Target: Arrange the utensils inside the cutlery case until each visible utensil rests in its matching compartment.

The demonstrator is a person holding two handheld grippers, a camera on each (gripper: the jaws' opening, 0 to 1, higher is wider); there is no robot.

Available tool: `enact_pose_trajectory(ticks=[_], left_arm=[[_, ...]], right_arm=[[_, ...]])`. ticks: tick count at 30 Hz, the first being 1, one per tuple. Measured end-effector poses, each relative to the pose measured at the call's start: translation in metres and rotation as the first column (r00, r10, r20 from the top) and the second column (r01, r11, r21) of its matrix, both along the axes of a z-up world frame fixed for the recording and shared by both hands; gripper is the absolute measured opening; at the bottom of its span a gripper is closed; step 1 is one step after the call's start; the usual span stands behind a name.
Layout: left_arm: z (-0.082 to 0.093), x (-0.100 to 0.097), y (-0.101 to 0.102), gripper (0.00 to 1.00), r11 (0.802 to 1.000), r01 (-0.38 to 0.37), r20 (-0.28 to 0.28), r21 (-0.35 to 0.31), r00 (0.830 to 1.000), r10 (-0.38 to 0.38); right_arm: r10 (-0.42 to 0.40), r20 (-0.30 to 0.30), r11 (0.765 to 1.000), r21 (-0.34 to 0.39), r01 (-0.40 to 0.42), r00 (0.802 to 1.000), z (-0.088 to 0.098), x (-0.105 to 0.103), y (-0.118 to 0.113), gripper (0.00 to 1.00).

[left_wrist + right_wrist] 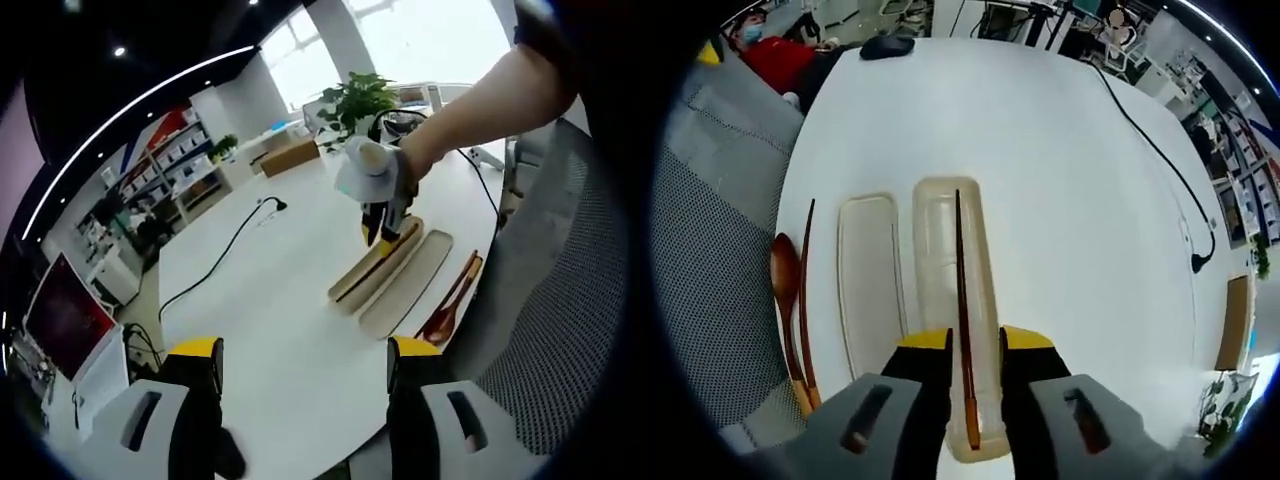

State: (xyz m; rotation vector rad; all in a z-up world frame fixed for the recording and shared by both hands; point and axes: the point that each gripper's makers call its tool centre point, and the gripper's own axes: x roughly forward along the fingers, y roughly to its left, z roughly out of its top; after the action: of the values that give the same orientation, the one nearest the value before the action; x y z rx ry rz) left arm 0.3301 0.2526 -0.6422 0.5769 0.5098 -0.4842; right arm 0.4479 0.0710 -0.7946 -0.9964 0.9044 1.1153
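Observation:
In the right gripper view the clear case base [935,250] lies lengthwise on the white table [1060,180], with a dark wooden chopstick [960,290] lying along it. My right gripper [974,345] straddles the chopstick's near end, its jaws a little apart with a gap on both sides. The case lid [868,270] lies just left of the base. Further left, by the table edge, a wooden spoon [783,275] and a second chopstick [806,290] rest side by side. In the left gripper view my left gripper [305,360] hangs wide open over bare table, well short of the case base [375,262], where a gloved hand holds the right gripper [385,225].
A grey mesh chair [710,250] stands against the table edge beside the spoon. A black cable [1160,150] runs over the far side of the table, and a black mouse [887,45] lies at the far end. Shelves and a potted plant [358,98] stand beyond.

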Motion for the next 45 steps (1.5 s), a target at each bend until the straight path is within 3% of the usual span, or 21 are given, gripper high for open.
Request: enact_pose_trajectory(ticks=[8, 11, 14, 18, 21, 34, 45], left_arm=[[0.0, 0.0, -0.001, 0.68, 1.0, 0.006, 0.001, 0.004, 1.0, -0.006], [0.0, 0.0, -0.001, 0.68, 1.0, 0.009, 0.0, 0.007, 1.0, -0.009], [0.0, 0.0, -0.002, 0.68, 1.0, 0.011, 0.001, 0.007, 1.0, -0.011], [0.0, 0.0, -0.002, 0.68, 1.0, 0.012, 0.002, 0.008, 1.0, -0.012], [0.0, 0.0, -0.001, 0.68, 1.0, 0.012, 0.003, 0.009, 1.0, -0.012], [0.001, -0.001, -0.003, 0.68, 1.0, 0.02, 0.005, 0.014, 1.0, -0.02], [0.002, 0.0, -0.003, 0.68, 1.0, 0.019, 0.012, 0.013, 1.0, -0.019]], right_arm=[[-0.013, 0.015, 1.0, 0.002, 0.013, 1.0, 0.005, 0.001, -0.005, 0.17], [-0.026, -0.007, 1.0, -0.002, 0.026, 1.0, 0.005, -0.003, -0.008, 0.09], [-0.027, 0.0, 1.0, 0.006, 0.027, 1.0, 0.006, -0.005, -0.009, 0.17], [-0.032, 0.005, 0.999, 0.006, 0.032, 0.999, 0.007, -0.007, -0.014, 0.15], [-0.062, -0.026, 0.998, 0.024, 0.062, 0.998, 0.007, -0.012, -0.016, 0.16], [-0.093, -0.044, 0.995, 0.037, 0.095, 0.995, 0.014, -0.028, -0.034, 0.2], [-0.104, -0.118, 0.993, 0.039, 0.109, 0.988, 0.011, -0.057, -0.048, 0.2]])
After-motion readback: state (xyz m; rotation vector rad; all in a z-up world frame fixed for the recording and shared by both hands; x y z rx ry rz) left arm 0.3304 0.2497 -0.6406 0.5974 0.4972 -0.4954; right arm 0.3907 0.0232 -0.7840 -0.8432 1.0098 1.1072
